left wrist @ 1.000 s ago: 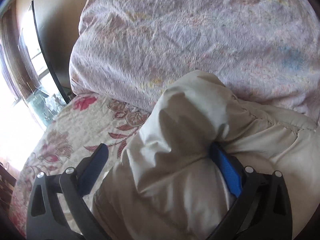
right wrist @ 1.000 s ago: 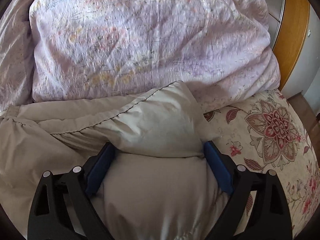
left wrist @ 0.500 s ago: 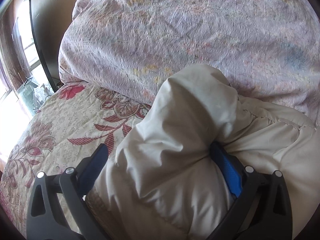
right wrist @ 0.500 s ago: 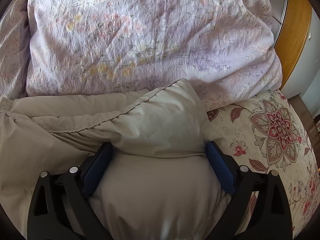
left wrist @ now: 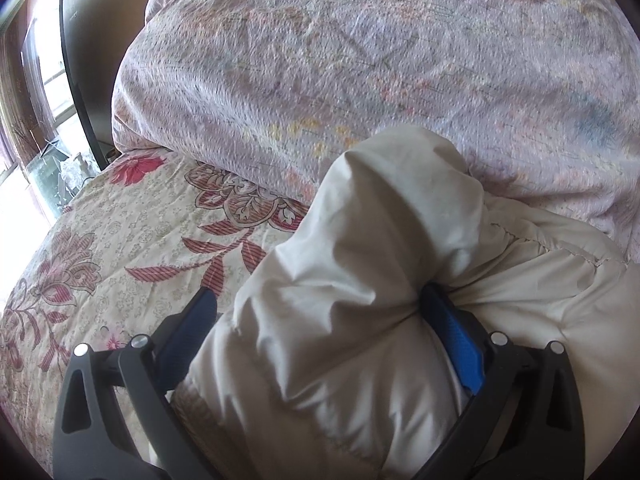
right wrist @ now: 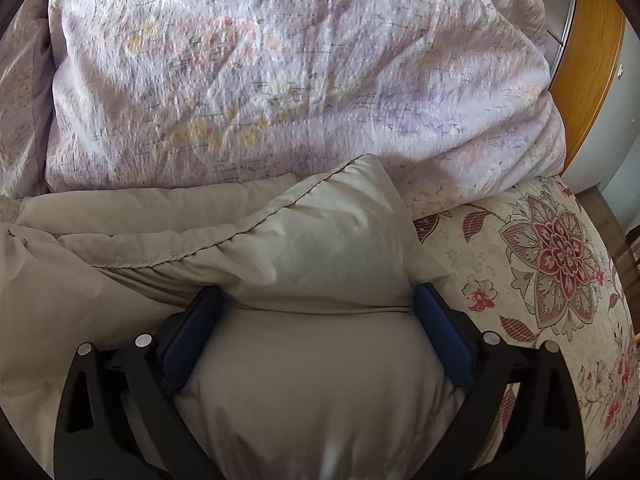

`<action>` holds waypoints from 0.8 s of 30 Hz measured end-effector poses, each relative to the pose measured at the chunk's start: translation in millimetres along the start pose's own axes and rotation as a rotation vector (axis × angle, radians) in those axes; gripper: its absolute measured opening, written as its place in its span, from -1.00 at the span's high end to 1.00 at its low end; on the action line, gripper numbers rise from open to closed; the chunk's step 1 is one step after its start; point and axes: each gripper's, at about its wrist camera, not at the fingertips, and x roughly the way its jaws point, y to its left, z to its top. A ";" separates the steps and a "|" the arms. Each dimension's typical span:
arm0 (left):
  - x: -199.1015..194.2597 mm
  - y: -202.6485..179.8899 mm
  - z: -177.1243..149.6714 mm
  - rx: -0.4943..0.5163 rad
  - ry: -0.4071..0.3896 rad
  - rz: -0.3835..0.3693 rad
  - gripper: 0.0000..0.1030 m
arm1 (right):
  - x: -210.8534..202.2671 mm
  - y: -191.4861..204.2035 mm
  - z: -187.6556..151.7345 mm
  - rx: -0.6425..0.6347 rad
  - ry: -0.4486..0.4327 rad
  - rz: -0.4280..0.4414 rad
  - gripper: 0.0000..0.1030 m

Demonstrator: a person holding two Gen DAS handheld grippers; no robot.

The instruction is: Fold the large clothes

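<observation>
Bulky lilac duvet point(left wrist: 380, 64) straight ahead; open floral bedspread point(left wrist: 132, 240) to the sides.

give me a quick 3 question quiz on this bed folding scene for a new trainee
1. True or false: the left gripper is closed on a bunched part of the beige padded garment.
2. Multiple choice: what lies just beyond the garment in the right wrist view? A) a wooden chair B) a pale lilac floral duvet C) a laundry basket
3. Fill in: the garment rests on a cream bedspread printed with red ____.

Key
1. True; the right gripper pinches the garment as well.
2. B
3. flowers
</observation>
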 end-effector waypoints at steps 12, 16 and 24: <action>0.9 -10.7 -1.5 0.044 -0.001 0.041 -0.97 | 2.4 -1.9 -2.8 0.004 0.001 0.005 -0.92; 0.1 -8.8 -2.2 0.035 -0.002 0.035 -0.97 | 2.9 -7.8 0.5 0.019 -0.002 0.010 -0.93; -50.5 -5.5 -19.2 0.085 -0.042 0.006 -0.96 | -37.4 -43.0 -11.5 0.105 -0.010 0.089 -0.92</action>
